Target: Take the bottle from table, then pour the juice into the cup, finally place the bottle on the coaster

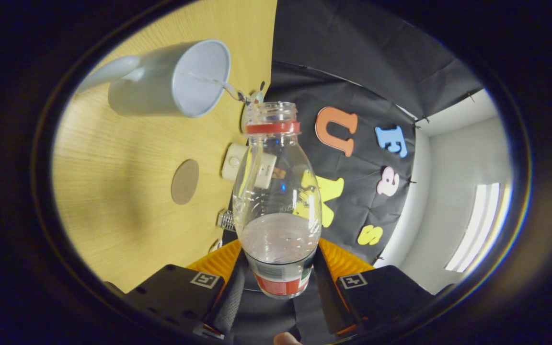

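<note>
We hold the clear bottle at the centre of the frame, our gripper pinching its labelled lower body from both sides, one finger pressed to each flank at the bottom of the frame. The bottle is uncapped, a red ring around its neck, and its open mouth points toward the upper middle of the frame. A thin stream of clear liquid runs from the mouth into the grey cup at the upper left, which stands on the yellow wooden table. Some liquid sits pooled in the bottle's lower half. The round brown coaster lies bare on the table at centre left, well apart from the cup. A small white device shows behind the bottle.
</note>
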